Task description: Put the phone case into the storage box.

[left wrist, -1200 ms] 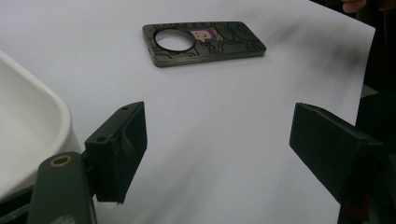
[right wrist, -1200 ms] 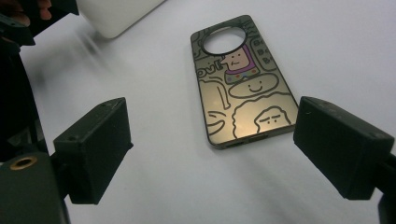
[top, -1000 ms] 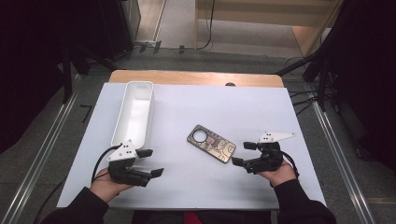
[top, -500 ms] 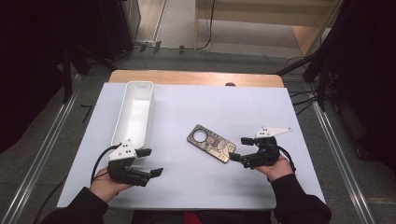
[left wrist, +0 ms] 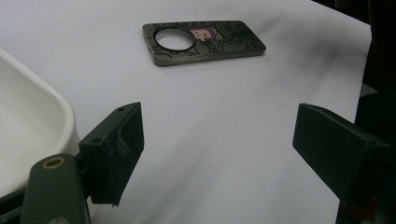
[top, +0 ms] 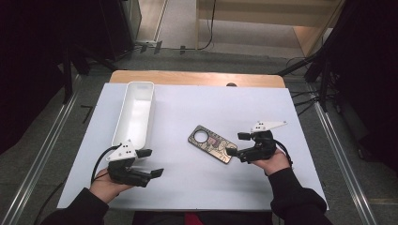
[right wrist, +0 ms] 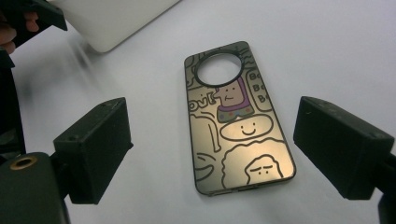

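A dark olive phone case [top: 212,143] with cartoon drawings and a round camera hole lies flat on the white table, right of centre. In the high view my right gripper [top: 238,144] is open at the case's near right end, its jaws on either side of that end. From the right gripper view, the case [right wrist: 233,126] lies between and just beyond the right gripper [right wrist: 215,126]. My left gripper [top: 151,162] stands open near the front left, holding nothing. In the left gripper view the case [left wrist: 201,42] lies well beyond the open left gripper [left wrist: 219,135].
A long white tray [top: 136,112] runs front to back on the table's left, its near end beside my left gripper; its corner [left wrist: 28,121] shows in the left gripper view. A wooden strip [top: 197,78] borders the far edge. Dark equipment stands around the table.
My right gripper has moved left, closing in on the near end of the phone case. The left gripper and the case have stayed put.
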Demonstrator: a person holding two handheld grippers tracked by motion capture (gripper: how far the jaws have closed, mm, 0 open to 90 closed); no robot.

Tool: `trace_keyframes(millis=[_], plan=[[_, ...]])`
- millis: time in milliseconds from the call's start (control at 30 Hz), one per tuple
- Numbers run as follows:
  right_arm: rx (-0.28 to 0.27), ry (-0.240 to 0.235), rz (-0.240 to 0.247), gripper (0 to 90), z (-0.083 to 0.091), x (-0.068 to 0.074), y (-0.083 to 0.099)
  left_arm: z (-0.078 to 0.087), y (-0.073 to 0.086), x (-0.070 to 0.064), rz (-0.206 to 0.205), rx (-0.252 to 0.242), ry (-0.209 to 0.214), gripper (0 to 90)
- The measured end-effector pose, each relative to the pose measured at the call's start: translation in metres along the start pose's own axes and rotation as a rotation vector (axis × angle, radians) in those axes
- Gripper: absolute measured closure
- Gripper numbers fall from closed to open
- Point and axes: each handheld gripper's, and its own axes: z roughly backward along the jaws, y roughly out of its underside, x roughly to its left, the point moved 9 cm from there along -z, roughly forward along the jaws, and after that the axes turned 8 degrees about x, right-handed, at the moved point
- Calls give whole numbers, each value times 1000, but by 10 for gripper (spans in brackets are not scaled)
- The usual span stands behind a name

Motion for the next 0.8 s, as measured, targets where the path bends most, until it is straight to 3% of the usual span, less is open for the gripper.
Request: trace_keyframes(millis=[400, 800], plan=[[2, -4, 13, 104, -6, -1, -11, 0, 0, 0, 1, 3, -1, 161], [20, -15, 36, 104, -24, 1, -25, 1, 0, 2, 4, 0, -7, 162]])
